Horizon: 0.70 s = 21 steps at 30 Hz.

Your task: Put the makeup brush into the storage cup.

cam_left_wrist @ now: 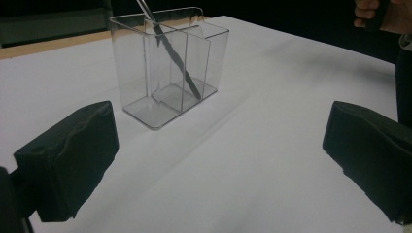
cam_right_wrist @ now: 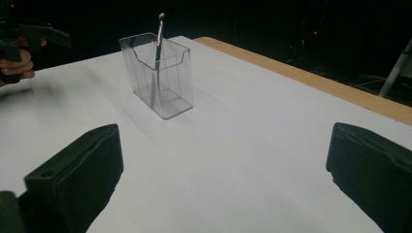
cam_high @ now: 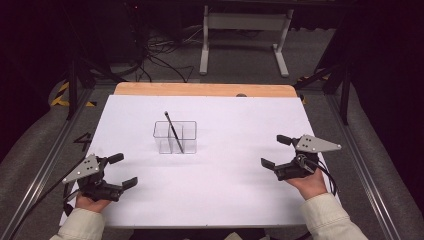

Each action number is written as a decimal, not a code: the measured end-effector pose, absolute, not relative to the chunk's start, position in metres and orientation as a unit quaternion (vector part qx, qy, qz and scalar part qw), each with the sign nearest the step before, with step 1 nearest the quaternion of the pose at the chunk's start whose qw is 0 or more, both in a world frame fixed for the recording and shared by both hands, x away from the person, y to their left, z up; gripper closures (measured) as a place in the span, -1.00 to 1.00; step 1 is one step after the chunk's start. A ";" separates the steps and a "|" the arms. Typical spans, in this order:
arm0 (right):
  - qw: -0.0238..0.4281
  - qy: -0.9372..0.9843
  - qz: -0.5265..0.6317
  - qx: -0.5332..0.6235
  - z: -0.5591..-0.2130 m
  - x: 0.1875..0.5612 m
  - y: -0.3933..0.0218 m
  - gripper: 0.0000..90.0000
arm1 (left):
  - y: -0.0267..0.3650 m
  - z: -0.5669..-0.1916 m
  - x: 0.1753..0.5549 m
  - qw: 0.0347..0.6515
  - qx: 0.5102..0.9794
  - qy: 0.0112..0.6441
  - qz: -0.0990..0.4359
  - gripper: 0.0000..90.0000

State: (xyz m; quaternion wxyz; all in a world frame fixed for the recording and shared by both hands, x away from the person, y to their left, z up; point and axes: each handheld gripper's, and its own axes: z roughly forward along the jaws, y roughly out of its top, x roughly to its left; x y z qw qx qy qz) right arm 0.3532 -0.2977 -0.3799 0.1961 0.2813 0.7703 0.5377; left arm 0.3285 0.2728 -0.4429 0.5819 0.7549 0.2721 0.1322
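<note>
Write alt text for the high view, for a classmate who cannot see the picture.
A clear plastic holder with inner dividers stands near the middle of a white table, and a thin dark pen leans inside it. A person's hands come in from the bottom, each holding an open two-jaw gripper: the left gripper at lower left, the right gripper at lower right, both well apart from the holder.

A white-topped table with a wooden far edge stands on grey floor. Beyond it, a white frame with 2 legs, tangled cables, and darkness around.
</note>
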 end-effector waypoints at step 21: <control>0.205 0.773 0.527 0.288 -0.439 0.335 -0.299 -0.99 | 0.278 -0.452 0.328 0.585 0.747 0.284 0.134 -0.99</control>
